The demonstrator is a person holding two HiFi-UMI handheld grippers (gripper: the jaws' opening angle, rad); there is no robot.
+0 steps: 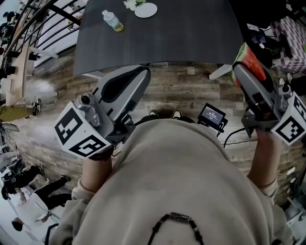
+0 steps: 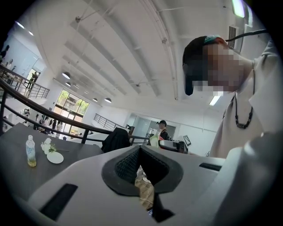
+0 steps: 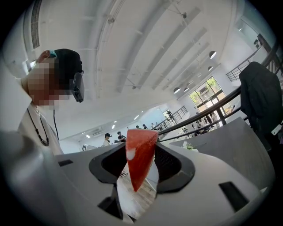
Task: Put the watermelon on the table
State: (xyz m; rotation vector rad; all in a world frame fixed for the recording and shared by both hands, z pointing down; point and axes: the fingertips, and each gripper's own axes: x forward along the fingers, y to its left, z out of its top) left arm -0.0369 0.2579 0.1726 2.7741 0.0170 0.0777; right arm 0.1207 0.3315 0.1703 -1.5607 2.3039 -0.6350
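Observation:
A red watermelon slice (image 1: 252, 61) with a green rind is pinched between the jaws of my right gripper (image 1: 240, 68), just off the right front corner of the dark grey table (image 1: 181, 33). In the right gripper view the watermelon slice (image 3: 139, 159) hangs as a wedge in the right gripper (image 3: 140, 152), with the table (image 3: 239, 145) beyond it. My left gripper (image 1: 142, 72) is held level at the table's front edge, left of centre. Its jaws meet at the tips in the left gripper view, and nothing sits in the left gripper (image 2: 139, 151).
A plastic bottle (image 1: 113, 21) and a white plate (image 1: 146, 10) with flowers stand at the table's far side. A metal railing (image 1: 43, 28) runs along the left. A small black device (image 1: 212, 116) with a cable lies on the wood floor. A chair draped with a black jacket (image 2: 116, 140) stands behind the table.

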